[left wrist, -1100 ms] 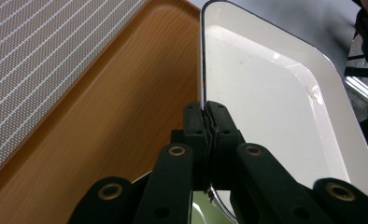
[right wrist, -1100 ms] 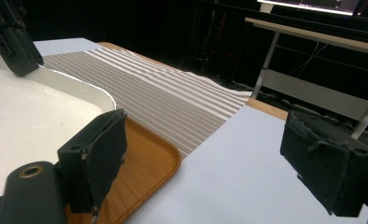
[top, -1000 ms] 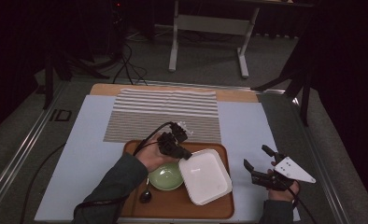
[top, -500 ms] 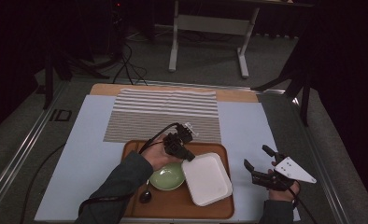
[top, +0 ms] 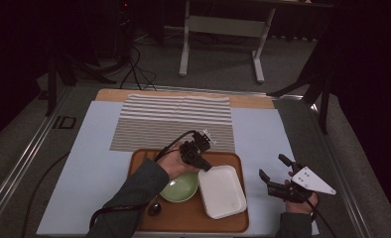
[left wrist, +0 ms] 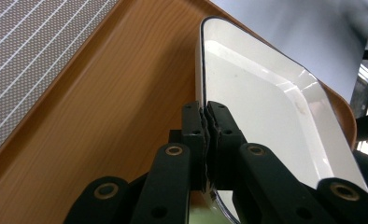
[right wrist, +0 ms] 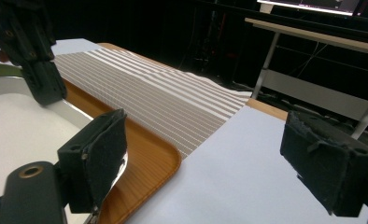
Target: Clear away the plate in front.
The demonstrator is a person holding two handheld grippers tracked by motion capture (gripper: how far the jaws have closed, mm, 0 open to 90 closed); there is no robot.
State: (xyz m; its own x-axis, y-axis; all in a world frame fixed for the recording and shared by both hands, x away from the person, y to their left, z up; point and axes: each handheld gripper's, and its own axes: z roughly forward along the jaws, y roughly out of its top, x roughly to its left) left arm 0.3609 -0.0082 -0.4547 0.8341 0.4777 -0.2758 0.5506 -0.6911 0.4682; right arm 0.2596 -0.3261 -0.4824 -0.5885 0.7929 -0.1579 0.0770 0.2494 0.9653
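Note:
A white rectangular dish (top: 223, 193) lies on the right half of a wooden tray (top: 193, 224), beside a green bowl (top: 179, 187). My left gripper (top: 206, 167) is at the dish's far left corner. Seen from the left gripper view, that gripper (left wrist: 205, 109) is shut on the dish's (left wrist: 266, 102) thin rim, with the tray (left wrist: 102, 102) underneath. My right gripper (top: 272, 165) hovers open over the pale mat, right of the tray. In the right gripper view its pads (right wrist: 98, 154) stand wide apart with nothing between them, and the dish (right wrist: 14, 126) and the left gripper (right wrist: 44, 91) lie at the left.
A spoon (top: 155, 208) lies on the tray's near left, by the sleeve. A striped placemat (top: 173, 119) covers the mat beyond the tray. The table's metal edge rails run along both sides. Desk legs and stands rise in the dark behind the table.
My left gripper has shifted slightly right and lower at the dish's corner. The right gripper has stayed where it was.

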